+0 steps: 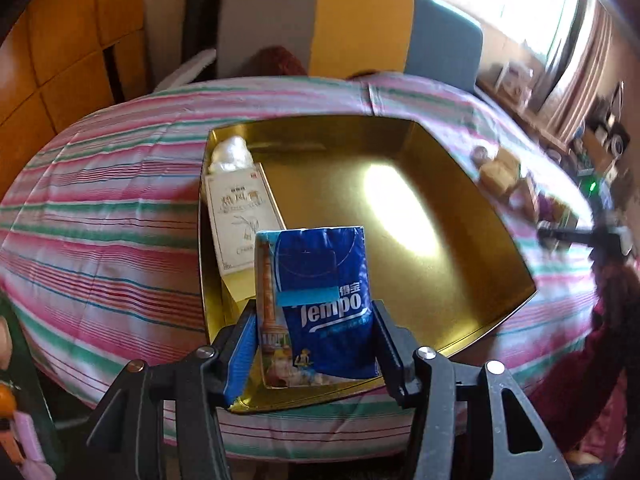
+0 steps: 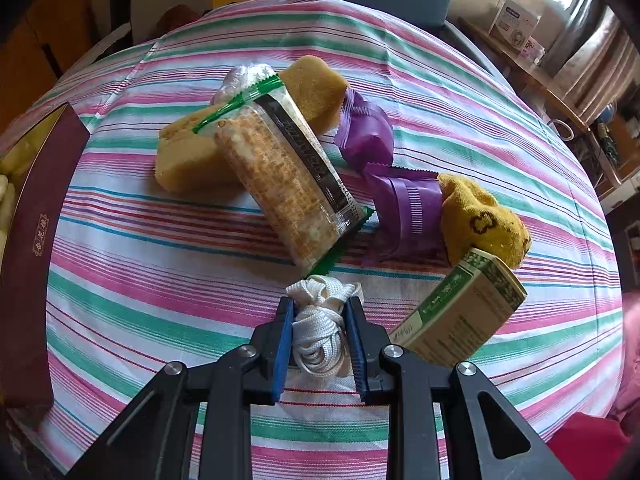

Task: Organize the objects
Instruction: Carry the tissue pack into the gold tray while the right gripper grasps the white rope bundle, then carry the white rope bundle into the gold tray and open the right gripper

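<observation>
- Tissue packet (image 1: 320, 304), blue with "Tempo" lettering, stands upright between the two pads of the left gripper (image 1: 316, 344), which is clamped on its lower sides; the packet is over the near edge of the gold tin (image 1: 460, 184).
- Gold tin: an open, shallow metal box on the striped cloth (image 1: 100, 208); a bright glare patch lies on its bare floor.
- White carton (image 1: 240, 216) lies flat along the tin's left wall, with a white bundle (image 1: 232, 152) in the far left corner just beyond it.
- White cord (image 2: 318, 328), a coiled and knotted bundle, sits on the cloth, pinched between the pads of the right gripper (image 2: 319, 340), whose jaws are clenched on it.
- Cracker pack (image 2: 280, 184) leans across two yellow sponges (image 2: 188, 152), near the middle of the cloth.
- Purple wrappers (image 2: 400, 200) lie to the right of the cracker pack, touching a yellow sock (image 2: 480, 220).
- Green-and-tan box (image 2: 464, 312) rests tilted just right of the right gripper, near the sock.
- Maroon outer wall of the tin (image 2: 36, 240) shows at the left edge of the right wrist view.
</observation>
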Motion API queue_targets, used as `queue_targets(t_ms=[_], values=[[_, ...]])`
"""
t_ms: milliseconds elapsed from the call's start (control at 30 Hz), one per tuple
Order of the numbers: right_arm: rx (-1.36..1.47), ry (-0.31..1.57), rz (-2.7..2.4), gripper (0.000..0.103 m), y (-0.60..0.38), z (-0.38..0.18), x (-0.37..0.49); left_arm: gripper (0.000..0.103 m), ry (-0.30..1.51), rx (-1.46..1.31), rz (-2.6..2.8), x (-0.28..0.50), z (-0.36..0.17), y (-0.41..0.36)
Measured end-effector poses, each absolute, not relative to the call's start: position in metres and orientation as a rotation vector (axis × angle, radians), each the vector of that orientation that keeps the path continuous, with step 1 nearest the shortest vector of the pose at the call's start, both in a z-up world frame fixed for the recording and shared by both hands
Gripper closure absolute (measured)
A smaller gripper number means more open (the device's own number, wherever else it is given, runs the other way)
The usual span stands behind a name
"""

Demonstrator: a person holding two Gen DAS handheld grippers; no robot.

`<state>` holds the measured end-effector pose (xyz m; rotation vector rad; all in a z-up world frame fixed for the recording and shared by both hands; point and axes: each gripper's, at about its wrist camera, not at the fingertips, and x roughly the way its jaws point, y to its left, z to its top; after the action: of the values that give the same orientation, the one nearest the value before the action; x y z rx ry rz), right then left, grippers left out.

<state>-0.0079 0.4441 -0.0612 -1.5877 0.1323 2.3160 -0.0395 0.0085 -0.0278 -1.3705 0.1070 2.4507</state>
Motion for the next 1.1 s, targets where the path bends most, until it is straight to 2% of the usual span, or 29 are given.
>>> queue_targets(t_ms=[300, 600, 800, 1100], values=[[-1.591, 0.104, 2.322, 0.077, 0.441, -0.063, -0.009, 0.048, 0.109, -1.431, 2.467, -0.032, -0.043, -0.005], [-1.581, 0.089, 2.342, 0.077, 0.438, -0.061, -0.008, 0.048, 0.042, -1.333, 2.608, -0.02, -0.026, -0.005], [-1.576, 0.081, 2.363, 0.078, 0.434, -0.061, -0.007, 0.048, 0.109, -1.285, 2.68, -0.014, -0.017, -0.002], [-1.556, 0.043, 2.399, 0.078, 0.426, -0.058, -0.008, 0.048, 0.114, -1.287, 2.68, -0.009, -0.019, 0.001]])
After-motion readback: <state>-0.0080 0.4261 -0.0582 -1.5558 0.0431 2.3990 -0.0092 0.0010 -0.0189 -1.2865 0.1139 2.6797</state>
